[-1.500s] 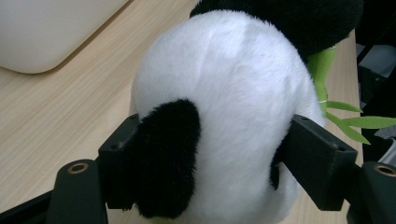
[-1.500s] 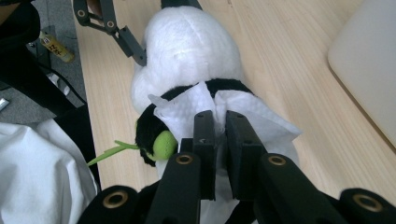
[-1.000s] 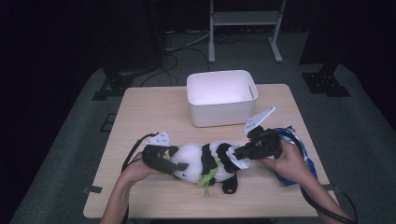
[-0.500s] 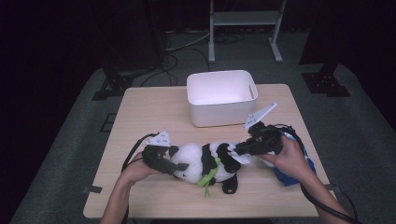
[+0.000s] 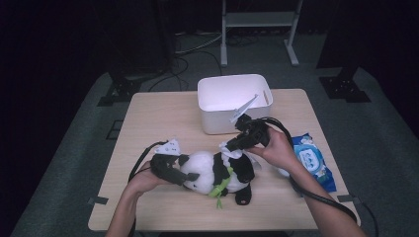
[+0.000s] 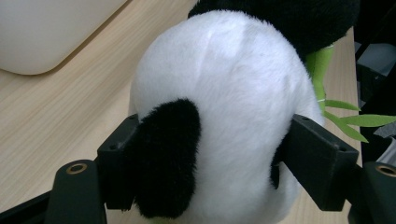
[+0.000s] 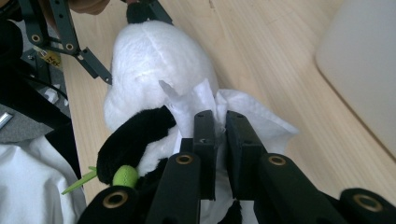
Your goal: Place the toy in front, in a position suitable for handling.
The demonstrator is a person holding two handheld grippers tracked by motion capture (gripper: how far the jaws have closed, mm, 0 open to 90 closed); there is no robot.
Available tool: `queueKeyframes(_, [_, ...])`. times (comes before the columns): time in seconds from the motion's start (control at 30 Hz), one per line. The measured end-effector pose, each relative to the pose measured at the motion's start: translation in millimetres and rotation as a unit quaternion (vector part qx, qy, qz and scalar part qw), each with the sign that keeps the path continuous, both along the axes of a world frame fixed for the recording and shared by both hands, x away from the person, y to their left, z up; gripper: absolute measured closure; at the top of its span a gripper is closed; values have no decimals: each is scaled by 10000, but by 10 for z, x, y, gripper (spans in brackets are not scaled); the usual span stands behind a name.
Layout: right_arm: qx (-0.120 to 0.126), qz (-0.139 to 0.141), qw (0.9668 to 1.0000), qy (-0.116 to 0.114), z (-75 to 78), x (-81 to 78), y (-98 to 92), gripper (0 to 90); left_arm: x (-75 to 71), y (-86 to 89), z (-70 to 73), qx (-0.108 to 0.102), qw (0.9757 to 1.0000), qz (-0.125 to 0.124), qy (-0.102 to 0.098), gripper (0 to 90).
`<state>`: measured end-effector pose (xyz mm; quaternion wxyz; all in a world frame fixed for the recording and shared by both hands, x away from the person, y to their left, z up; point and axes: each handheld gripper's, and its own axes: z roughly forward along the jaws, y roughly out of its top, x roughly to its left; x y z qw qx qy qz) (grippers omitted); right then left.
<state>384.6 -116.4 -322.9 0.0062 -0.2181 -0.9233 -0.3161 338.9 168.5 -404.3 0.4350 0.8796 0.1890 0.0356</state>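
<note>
Now, the left tool (image 5: 170,170) clamps the panda plush's (image 5: 217,170) head, pinning it flat on the surface (image 5: 148,123); the right tool (image 5: 237,143) pinches a white wipe (image 7: 243,116) against its back. Risk: the thin wipe could bunch or slip from the narrow pinch if dragged over fur. Left hand (image 5: 143,180) low, right hand (image 5: 276,148) angled down.

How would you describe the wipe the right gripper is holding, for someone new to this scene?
Find the white bin at the table's far edge; just in front lies a plush panda. The wet wipe is the thin crumpled white sheet pinched in the right gripper over the panda: flat tissue, not fur.
</note>
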Motion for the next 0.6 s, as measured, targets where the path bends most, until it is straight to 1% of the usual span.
queueKeyframes(0.1, [47, -1, 10000, 70, -49, -23, -2, 824, 1, -5, 10, 23, 10000, -19, 9, 231])
queueKeyframes(0.17, [71, -2, 9999, 74, -65, -47, -26, 825, 0, -16, 25, 48, 10000, -40, 29, 211])
queueKeyframes(0.27, [99, 39, 9999, 102, -77, -86, -46, 825, 4, -9, 66, -82, 9997, 34, 234, 186])
queueKeyframes(0.3, [121, 60, 9998, 120, -82, -106, -49, 826, 7, 2, 76, -72, 9997, 9, 248, 185])
queueKeyframes(0.37, [120, 102, 9998, 77, -91, -141, -54, 826, 2, 4, 81, -142, 9994, 18, 314, 169])
queueKeyframes(0.47, [136, 125, 9998, 91, -99, -202, -50, 825, 10, 12, 98, -237, 9985, -18, 486, 143])
queueKeyframes(0.53, [154, 146, 9997, 84, -105, -235, -54, 825, 6, 19, 113, -317, 9981, -4, 527, 141])
queueKeyframes(0.6, [166, 191, 9996, 86, -112, -263, -59, 826, 2, 20, 134, -370, 9979, -43, 526, 141])
